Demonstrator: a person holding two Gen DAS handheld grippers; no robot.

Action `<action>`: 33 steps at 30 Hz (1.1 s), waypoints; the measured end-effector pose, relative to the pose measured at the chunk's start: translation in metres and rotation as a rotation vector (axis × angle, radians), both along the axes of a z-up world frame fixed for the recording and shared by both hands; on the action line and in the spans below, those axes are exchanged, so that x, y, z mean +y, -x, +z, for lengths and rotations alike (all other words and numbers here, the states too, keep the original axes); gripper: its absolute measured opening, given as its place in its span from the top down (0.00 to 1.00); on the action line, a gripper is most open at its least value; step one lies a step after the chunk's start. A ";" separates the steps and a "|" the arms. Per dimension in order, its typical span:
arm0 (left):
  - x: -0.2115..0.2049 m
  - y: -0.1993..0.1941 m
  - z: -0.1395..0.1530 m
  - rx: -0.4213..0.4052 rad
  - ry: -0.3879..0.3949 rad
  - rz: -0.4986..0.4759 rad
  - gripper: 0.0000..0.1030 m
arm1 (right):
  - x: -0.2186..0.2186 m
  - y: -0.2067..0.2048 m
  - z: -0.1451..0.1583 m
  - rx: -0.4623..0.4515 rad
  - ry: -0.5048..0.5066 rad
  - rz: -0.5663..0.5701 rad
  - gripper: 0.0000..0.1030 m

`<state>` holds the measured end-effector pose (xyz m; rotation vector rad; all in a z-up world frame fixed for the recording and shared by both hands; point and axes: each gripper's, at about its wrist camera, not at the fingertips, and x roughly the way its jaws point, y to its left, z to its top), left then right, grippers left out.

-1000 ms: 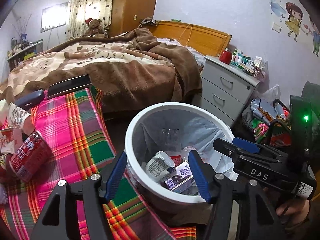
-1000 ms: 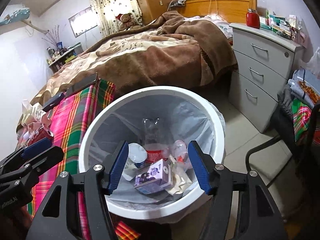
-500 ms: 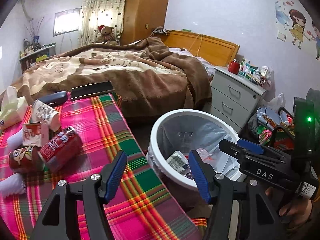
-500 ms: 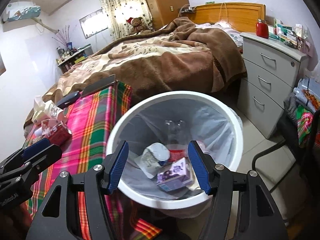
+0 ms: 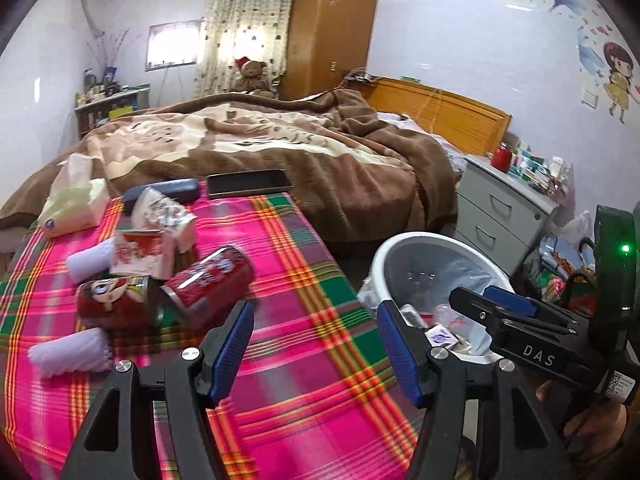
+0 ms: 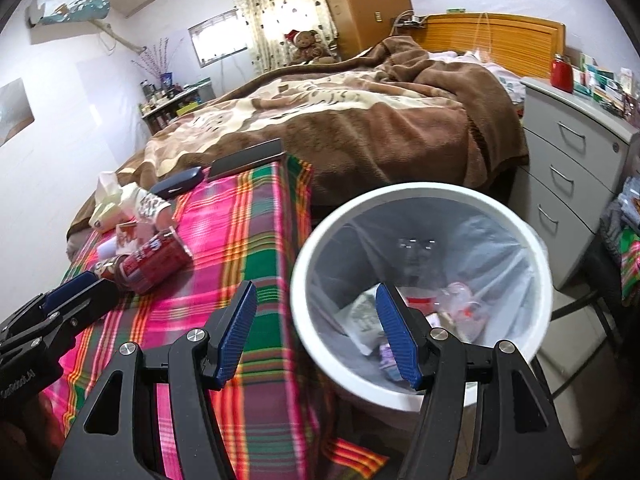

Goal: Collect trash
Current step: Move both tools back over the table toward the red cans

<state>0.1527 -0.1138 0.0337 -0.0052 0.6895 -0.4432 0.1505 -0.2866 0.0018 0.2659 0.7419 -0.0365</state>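
Observation:
A white trash bin (image 6: 420,208) with a clear liner stands beside the plaid-covered table (image 5: 312,264) and holds several pieces of trash (image 6: 404,320). On the table lie a red can (image 5: 208,282), a second red can (image 5: 114,300), a red-and-white carton (image 5: 140,254), a crumpled wrapper (image 5: 160,212) and a white ridged cup (image 5: 70,354). My left gripper (image 5: 316,346) is open and empty above the table, right of the cans. My right gripper (image 6: 316,334) is open and empty over the bin's near left rim; it also shows in the left wrist view (image 5: 520,338).
A tissue pack (image 5: 74,204), a dark glasses case (image 5: 160,194) and a black phone (image 5: 248,182) lie at the table's far end. A bed with a brown blanket (image 5: 320,148) is behind. Grey drawers (image 6: 572,168) stand right of the bin.
Both grippers have swung left, away from over the bin toward the table. The cans and cartons have come into fuller view. Both stay open and empty.

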 end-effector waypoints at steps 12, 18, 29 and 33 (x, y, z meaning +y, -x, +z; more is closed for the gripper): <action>0.079 -0.017 -0.006 0.016 0.006 0.141 0.38 | 0.048 -0.023 -0.004 0.023 -0.012 0.082 0.38; 0.114 -0.029 -0.011 0.023 0.000 0.206 0.37 | 0.068 -0.039 -0.008 0.047 -0.047 0.106 0.38; 0.166 -0.067 -0.027 0.076 -0.005 0.268 0.34 | 0.107 -0.069 -0.011 0.076 -0.073 0.162 0.38; 0.176 -0.080 -0.034 0.092 -0.008 0.276 0.34 | 0.117 -0.084 -0.014 0.096 -0.100 0.146 0.38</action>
